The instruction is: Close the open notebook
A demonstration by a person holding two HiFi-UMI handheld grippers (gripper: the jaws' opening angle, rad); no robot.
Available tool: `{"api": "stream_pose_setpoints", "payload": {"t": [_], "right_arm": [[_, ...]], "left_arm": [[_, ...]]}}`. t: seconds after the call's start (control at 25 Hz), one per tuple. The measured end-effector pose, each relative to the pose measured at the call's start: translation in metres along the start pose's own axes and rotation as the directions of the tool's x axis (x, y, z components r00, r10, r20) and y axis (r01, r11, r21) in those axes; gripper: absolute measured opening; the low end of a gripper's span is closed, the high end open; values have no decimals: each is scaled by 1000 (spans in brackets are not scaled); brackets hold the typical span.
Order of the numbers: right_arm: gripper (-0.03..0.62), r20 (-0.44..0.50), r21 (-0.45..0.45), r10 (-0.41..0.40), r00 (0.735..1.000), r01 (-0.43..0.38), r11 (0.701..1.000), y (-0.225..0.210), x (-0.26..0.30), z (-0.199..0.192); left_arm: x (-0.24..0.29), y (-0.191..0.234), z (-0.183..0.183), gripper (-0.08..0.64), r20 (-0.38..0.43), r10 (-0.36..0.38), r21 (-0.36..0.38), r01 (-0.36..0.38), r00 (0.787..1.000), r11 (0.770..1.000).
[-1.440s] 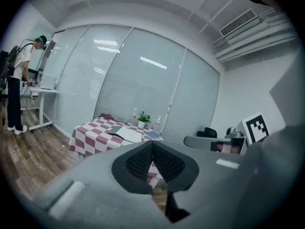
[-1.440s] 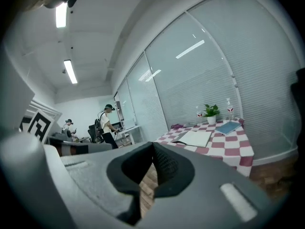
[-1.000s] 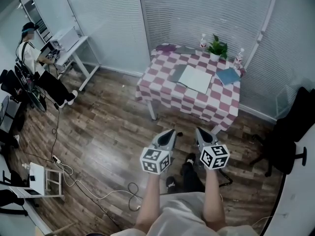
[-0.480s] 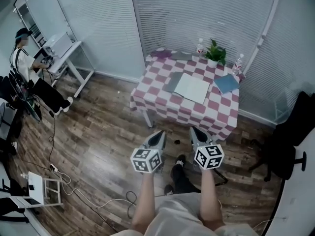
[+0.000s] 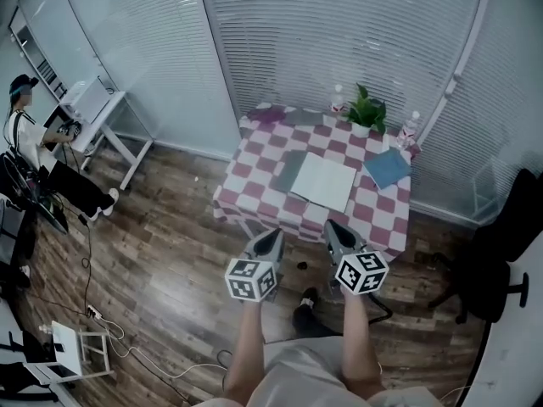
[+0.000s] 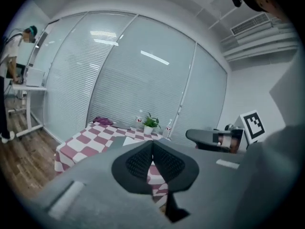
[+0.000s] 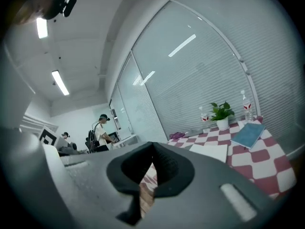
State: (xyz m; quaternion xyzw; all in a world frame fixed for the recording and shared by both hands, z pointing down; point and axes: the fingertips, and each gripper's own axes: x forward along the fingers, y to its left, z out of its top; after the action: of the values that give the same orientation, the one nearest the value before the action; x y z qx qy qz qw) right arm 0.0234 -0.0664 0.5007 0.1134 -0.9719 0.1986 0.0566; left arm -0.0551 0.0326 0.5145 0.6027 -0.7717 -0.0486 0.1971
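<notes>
The open notebook lies in the middle of the red-and-white checkered table, white page up, with a grey cover spread to its left. It also shows as a pale sheet in the left gripper view and in the right gripper view. My left gripper and right gripper hang side by side in the air short of the table's near edge, both pointing at it. Each is shut with nothing between the pads, well apart from the notebook.
On the table stand a potted plant, two bottles, a blue book and a purple cloth. A black office chair is at the right. A person sits at a white desk far left; cables lie on the floor.
The table has come nearer to both grippers and sits lower in the head view. Both grippers have moved forward toward it, still shut and side by side.
</notes>
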Motion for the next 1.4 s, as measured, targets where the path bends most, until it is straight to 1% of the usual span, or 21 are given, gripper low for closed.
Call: {"api": "stream_pose_setpoints", "payload": {"t": [0.08, 0.2, 0.32, 0.48, 0.56, 0.68, 0.8, 1.0, 1.12, 1.28, 1.4], "right_arm": [[0, 11, -2, 14, 1000, -14, 1000, -11, 15, 12], [0, -28, -40, 24, 999, -25, 999, -29, 41, 20], [2, -60, -32, 43, 997, -45, 999, -48, 65, 29], [0, -23, 7, 64, 998, -63, 998, -70, 78, 52], [0, -16, 3, 63, 998, -63, 998, -79, 85, 57], [0, -13, -14, 28, 1000, -28, 1000, -94, 90, 54], [0, -32, -20, 5, 999, -5, 1000, -103, 96, 45], [0, -39, -39, -44, 998, 42, 998, -117, 111, 42], [0, -46, -39, -70, 996, 68, 997, -122, 126, 45], [0, -43, -19, -103, 994, 102, 995, -129, 153, 53], [0, -72, -58, -122, 990, 118, 991, -127, 175, 53]], "left_arm": [[19, 6, 11, 8, 3, 4, 25, -4, 1000, 1000], [46, 16, 28, 8, 23, 22, 27, -23, 999, 999], [71, 28, 42, 8, 24, 43, 50, -44, 999, 998], [90, 39, 56, 8, 31, 73, 72, -75, 997, 995], [96, 44, 60, 8, 43, 84, 73, -87, 996, 994], [105, 49, 61, 8, 44, 84, 59, -86, 996, 995], [115, 52, 60, 9, 41, 82, 49, -84, 996, 995], [136, 64, 55, 9, 19, 91, 53, -92, 996, 994], [147, 75, 58, 9, 8, 68, 54, -68, 998, 996], [169, 97, 74, 9, -4, 24, 66, -24, 1000, 998], [184, 116, 86, 9, -12, 1, 64, 0, 1000, 998]]}}
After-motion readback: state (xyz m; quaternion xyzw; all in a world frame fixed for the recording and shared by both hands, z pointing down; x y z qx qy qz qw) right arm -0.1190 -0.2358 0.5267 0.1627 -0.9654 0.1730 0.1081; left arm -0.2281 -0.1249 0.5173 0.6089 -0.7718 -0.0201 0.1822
